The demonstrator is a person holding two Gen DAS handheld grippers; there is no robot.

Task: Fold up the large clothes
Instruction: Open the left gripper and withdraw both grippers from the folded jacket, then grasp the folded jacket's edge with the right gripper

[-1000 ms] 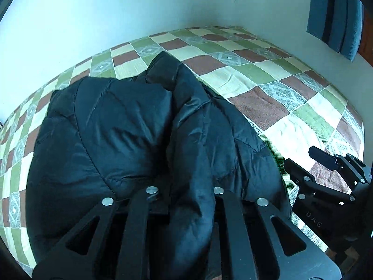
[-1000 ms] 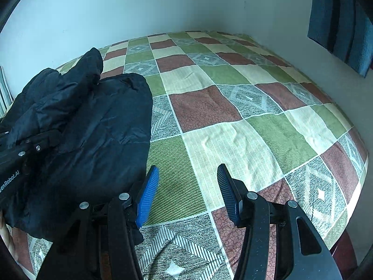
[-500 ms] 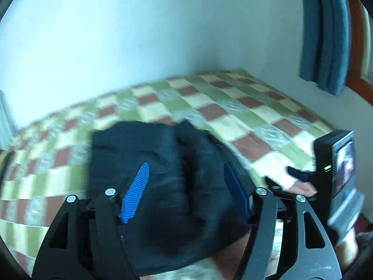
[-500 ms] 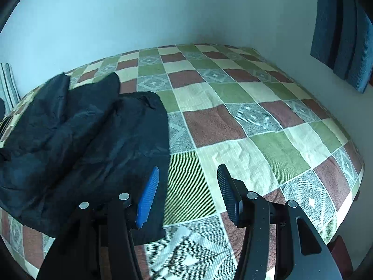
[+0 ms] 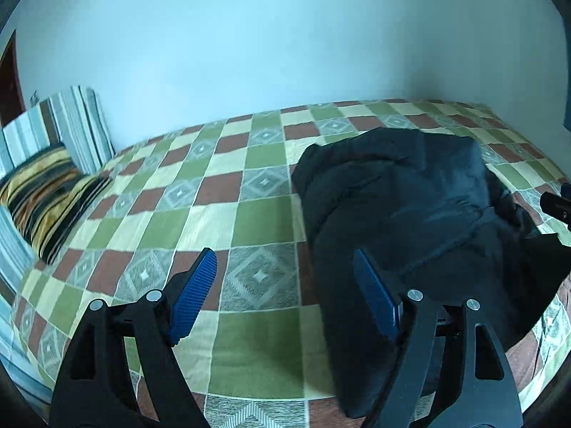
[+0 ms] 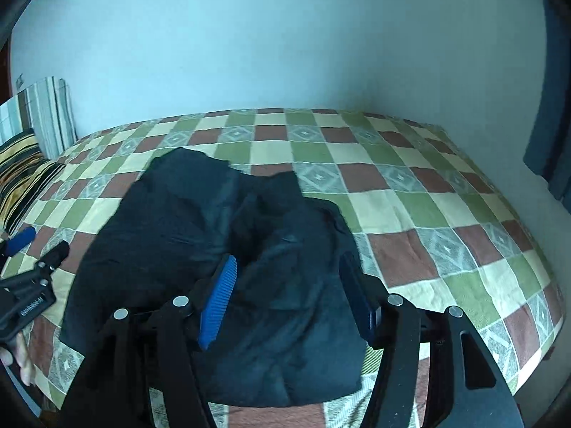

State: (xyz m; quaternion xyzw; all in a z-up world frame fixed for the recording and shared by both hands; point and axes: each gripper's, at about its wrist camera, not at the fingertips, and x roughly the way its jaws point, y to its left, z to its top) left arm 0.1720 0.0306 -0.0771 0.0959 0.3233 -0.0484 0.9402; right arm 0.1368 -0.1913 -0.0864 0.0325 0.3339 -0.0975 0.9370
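Having let go of the black jacket [image 5: 403, 214], the left tool [image 5: 282, 292] is pulling back with jaws just spreading, empty, the right tool [image 6: 285, 296] likewise spread above the jacket on the bed [image 6: 446, 221], where a fresh grip for another fold seems needed.

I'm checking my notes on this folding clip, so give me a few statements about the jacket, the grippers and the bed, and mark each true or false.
1. The black jacket lies on the checkered bedspread. True.
2. The left gripper is clamped on the jacket. False: its jaws have just been opening and nothing is between them.
3. The right gripper is open above the jacket. True.
4. The striped pillow sits on top of the jacket. False: it lies apart, at the bed's far left.
5. The bedspread is plain white. False: green, cream, brown and grey squares.
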